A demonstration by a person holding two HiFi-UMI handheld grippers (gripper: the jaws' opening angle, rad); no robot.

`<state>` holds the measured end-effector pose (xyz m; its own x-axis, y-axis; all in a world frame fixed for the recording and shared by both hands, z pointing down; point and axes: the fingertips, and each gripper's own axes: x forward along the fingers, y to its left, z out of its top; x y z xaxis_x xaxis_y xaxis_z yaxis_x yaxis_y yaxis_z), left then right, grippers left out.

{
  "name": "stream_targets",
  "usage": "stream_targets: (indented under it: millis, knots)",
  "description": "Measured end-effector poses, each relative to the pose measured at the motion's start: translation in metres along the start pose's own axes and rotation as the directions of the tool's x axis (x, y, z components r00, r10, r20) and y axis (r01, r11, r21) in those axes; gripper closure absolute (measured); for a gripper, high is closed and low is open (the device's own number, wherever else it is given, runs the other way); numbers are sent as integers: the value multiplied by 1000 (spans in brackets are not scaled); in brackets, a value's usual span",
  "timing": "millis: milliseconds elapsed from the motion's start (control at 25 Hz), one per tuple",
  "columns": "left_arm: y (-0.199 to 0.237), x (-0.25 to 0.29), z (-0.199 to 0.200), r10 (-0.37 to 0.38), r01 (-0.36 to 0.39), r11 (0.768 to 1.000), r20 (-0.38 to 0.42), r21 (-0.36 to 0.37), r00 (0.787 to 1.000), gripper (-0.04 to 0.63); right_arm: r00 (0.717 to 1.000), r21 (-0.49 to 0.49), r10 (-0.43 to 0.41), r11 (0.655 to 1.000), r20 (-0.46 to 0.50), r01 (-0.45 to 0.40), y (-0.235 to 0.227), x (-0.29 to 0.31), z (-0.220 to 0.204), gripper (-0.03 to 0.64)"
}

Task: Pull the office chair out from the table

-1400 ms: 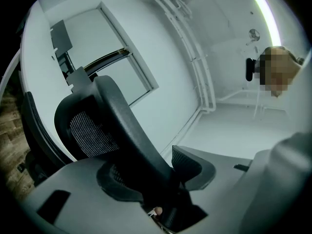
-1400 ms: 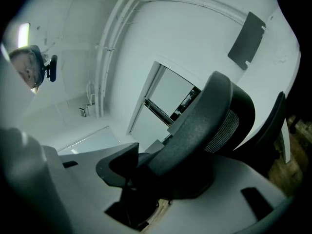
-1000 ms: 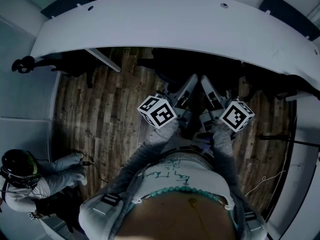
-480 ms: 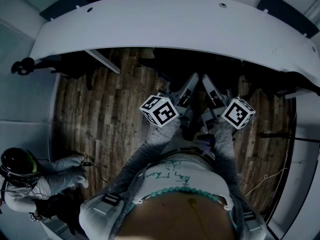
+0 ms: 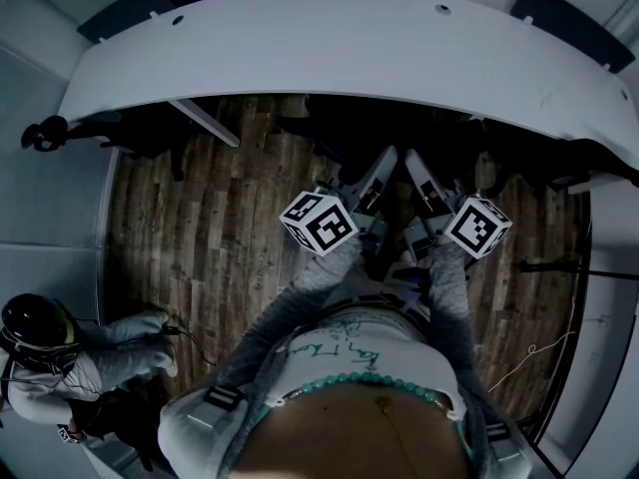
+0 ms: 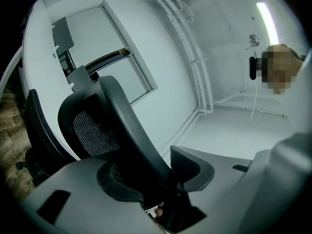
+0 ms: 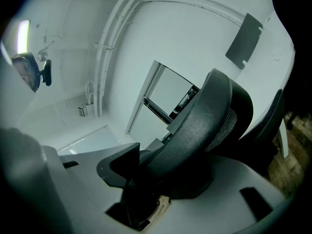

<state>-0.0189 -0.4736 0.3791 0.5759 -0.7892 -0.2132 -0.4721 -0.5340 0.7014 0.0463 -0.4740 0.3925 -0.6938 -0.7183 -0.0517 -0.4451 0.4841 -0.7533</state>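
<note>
**deskjockey:** ok so where's the office chair (image 6: 114, 126) sitting in this one?

**rollerbase:** Pretty much tucked in at the white table (image 5: 329, 58). From the head view it's just a dark lump in the shadow under the table's near edge, over the wood floor (image 5: 200, 238). Both gripper views give a way better look: a black curved frame with a mesh panel up top.

**deskjockey:** and the grippers? on it or just hanging near it?

**rollerbase:** On it. The left gripper (image 5: 381, 163) has the black frame of the chair's back running right between its jaws, with the pads pressed on either side. The jaws stand fairly wide because that frame is chunky. Same deal for the right gripper (image 5: 413, 166), which is clamped on the same frame just beside the left one. In the head view the two sit close together, side by side. Both point away from the person holding them, toward the table.

**deskjockey:** anything else around?

**rollerbase:** Another person (image 5: 70, 357) crouches on the floor at the lower left, well apart from the chair, with dark headgear on. Can't tell what they're doing.
</note>
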Motion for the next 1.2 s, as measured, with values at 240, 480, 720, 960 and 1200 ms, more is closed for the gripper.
stream_targets:
  millis: [240, 480, 720, 960, 1200]
  knots:
    - [-7, -11, -4, -2, 2, 1000, 1, 4, 1000, 410, 1000, 7, 6, 1000, 5, -6, 5, -10, -7, 418]
    - [-6, -20, -5, -11, 11, 1000, 1, -2, 1000, 411, 1000, -2, 3, 1000, 6, -3, 10, -12, -15, 419]
    - [-6, -30, -2, -15, 15, 1000, -3, -9, 1000, 413, 1000, 3, -14, 1000, 5, 14, 15, -13, -25, 422]
    - [-8, -32, -1, -15, 15, 1000, -1, -13, 1000, 414, 1000, 2, -12, 1000, -1, 12, 18, -14, -25, 422]
    - [-8, -35, -3, -13, 13, 1000, -3, -20, 1000, 416, 1000, 10, -13, 1000, 0, 13, 19, -17, -28, 423]
